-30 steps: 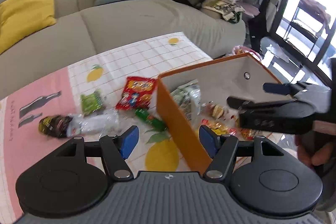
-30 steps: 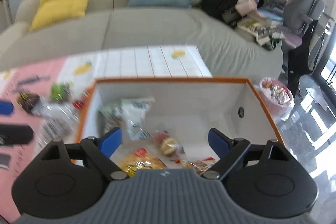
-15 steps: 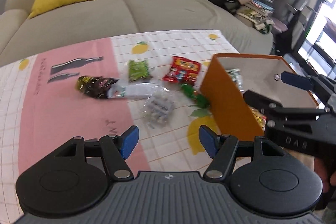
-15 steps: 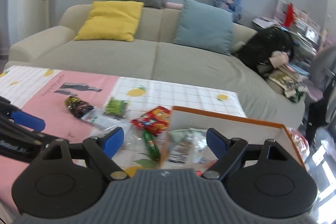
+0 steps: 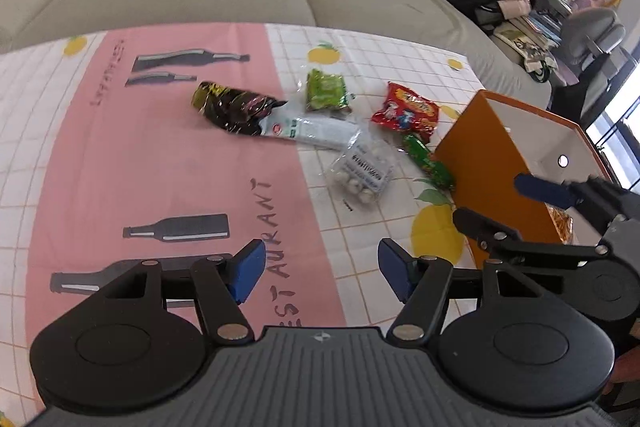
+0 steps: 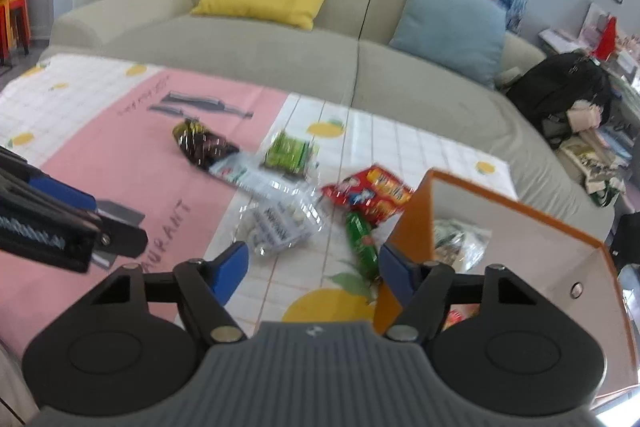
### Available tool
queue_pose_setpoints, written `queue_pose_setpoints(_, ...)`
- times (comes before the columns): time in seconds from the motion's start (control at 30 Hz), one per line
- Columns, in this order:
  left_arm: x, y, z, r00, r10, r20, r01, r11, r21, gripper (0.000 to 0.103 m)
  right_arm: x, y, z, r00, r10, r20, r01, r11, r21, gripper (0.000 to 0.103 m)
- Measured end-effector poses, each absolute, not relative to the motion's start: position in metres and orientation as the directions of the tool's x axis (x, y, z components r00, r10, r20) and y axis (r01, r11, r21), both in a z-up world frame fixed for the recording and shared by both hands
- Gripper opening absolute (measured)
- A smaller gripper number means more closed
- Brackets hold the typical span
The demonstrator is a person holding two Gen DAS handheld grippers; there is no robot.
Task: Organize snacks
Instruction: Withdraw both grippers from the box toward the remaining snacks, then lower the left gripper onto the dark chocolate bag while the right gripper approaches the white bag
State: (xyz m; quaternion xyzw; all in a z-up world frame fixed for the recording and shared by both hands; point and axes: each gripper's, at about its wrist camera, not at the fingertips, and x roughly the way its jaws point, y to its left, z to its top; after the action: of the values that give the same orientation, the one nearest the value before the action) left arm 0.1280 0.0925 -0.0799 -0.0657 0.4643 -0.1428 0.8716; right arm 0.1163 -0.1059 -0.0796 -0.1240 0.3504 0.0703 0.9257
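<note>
Left wrist view: the left claw (image 5: pixel 320 273), apart and empty, has swung left over the worktop (image 5: pixel 100 155), where "RESTAURANT" now reads; snacks (image 5: pixel 320 123) lie beside the box (image 5: pixel 492 171). Right wrist view: the right claw (image 6: pixel 314 271), apart and empty, has dropped toward the green packet (image 6: pixel 362 239)

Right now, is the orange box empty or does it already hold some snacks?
Not empty. The orange box stands open-topped, and several snack packets lie inside against its white wall. How many, cannot tell.
</note>
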Motion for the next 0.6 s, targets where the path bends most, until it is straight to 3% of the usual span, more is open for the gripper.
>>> queue_pose_setpoints(0.33, 0.164, 0.095, -0.105, 0.493, -0.257, -0.831, 0.174, 0.965, -0.195, 0.076, 0.162, -0.092, -0.11, 0.651, 0.089, -0.754, -0.282, 0.951, -0.131, 0.066)
queue_pose_setpoints(0.43, 0.181, 0.099, -0.107, 0.513, -0.231, -0.827, 0.167, 0.972, -0.167, 0.076, 0.184, -0.089, -0.116, 0.622, 0.076, -0.779, -0.255, 0.961, -0.11, 0.073)
queue_pose_setpoints(0.6, 0.212, 0.102, -0.106, 0.562, -0.204, -0.802, 0.174, 0.977, -0.127, 0.076, 0.223, -0.087, -0.12, 0.59, 0.075, -0.804, -0.188, 0.981, -0.046, 0.075)
